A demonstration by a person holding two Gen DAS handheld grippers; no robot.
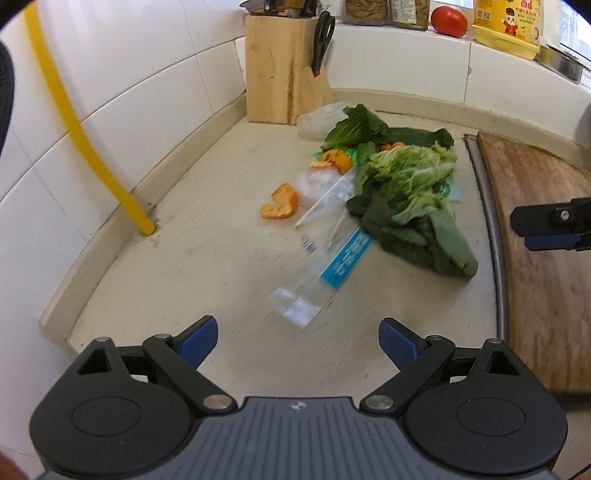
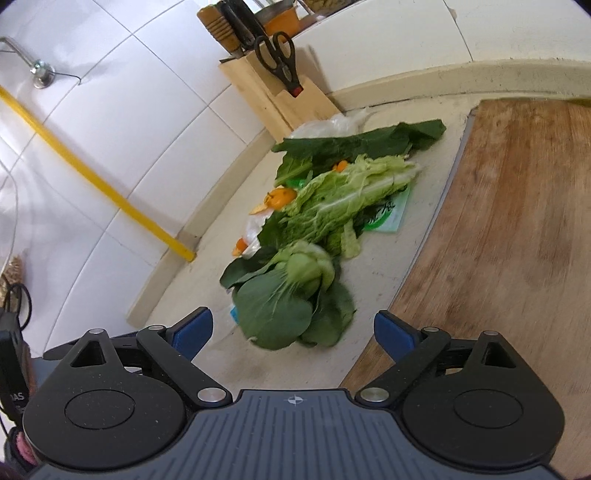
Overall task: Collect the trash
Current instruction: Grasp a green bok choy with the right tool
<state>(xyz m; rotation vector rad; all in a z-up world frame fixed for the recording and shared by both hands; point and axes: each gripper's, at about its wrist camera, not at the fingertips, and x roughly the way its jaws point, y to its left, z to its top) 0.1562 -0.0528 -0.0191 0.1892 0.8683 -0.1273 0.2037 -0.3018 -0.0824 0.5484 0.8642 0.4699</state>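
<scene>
A heap of trash lies on the pale counter: a clear plastic bottle [image 1: 325, 266] with a blue label, orange peel [image 1: 280, 206], pale cabbage leaves [image 1: 413, 177] and dark green leaves [image 1: 428, 236]. My left gripper [image 1: 298, 341] is open, just short of the bottle's near end, nothing between its fingers. In the right wrist view a bok choy [image 2: 291, 295] lies nearest, with the cabbage leaves [image 2: 347, 195], orange peel [image 2: 279, 197] and a green packet [image 2: 388, 218] behind it. My right gripper [image 2: 293, 332] is open just in front of the bok choy. Its fingers [image 1: 546, 221] show at the right edge of the left wrist view.
A wooden knife block [image 1: 280, 70] with scissors stands at the back against the tiled wall. A yellow pipe [image 1: 88, 140] meets the counter on the left. A wooden cutting board [image 2: 509, 236] covers the right side. A tomato [image 1: 448, 20] and a yellow bottle [image 1: 508, 26] sit on the ledge.
</scene>
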